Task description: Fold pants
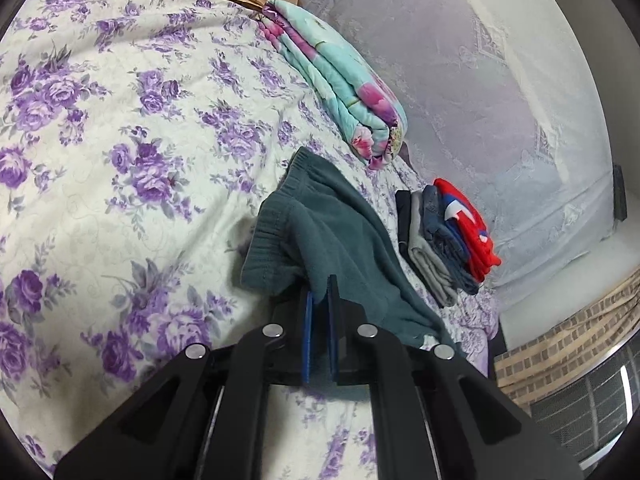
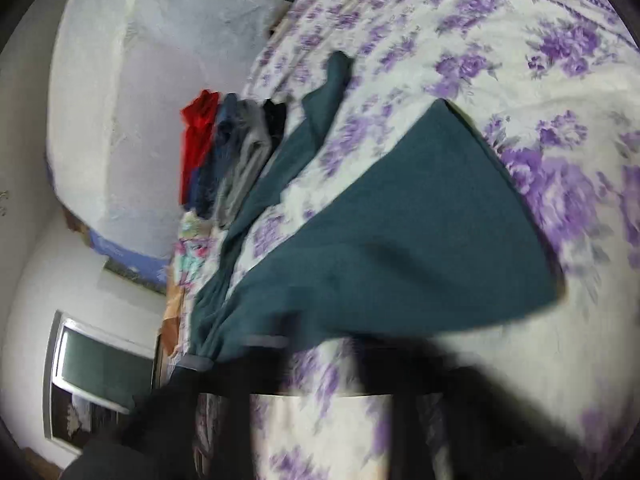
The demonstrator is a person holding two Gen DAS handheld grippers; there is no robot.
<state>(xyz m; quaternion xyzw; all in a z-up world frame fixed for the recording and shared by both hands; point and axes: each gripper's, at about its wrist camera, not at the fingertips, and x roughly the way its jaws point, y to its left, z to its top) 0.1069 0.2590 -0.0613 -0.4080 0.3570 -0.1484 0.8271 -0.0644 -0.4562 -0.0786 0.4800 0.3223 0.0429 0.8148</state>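
Dark teal pants hang over the bed, held up at the waistband end. My left gripper is shut on the pants near the ribbed waistband, blue pads pinching the cloth. In the right wrist view the pants spread wide over the floral sheet, one leg trailing toward the far clothes pile. My right gripper is a dark blur under the cloth's near edge; the fabric drapes from it, but its jaws are hidden by motion blur.
The bed has a white sheet with purple flowers. A folded turquoise floral quilt lies at the far edge. A stack of folded clothes, red on top, sits beside the pants and shows in the right wrist view.
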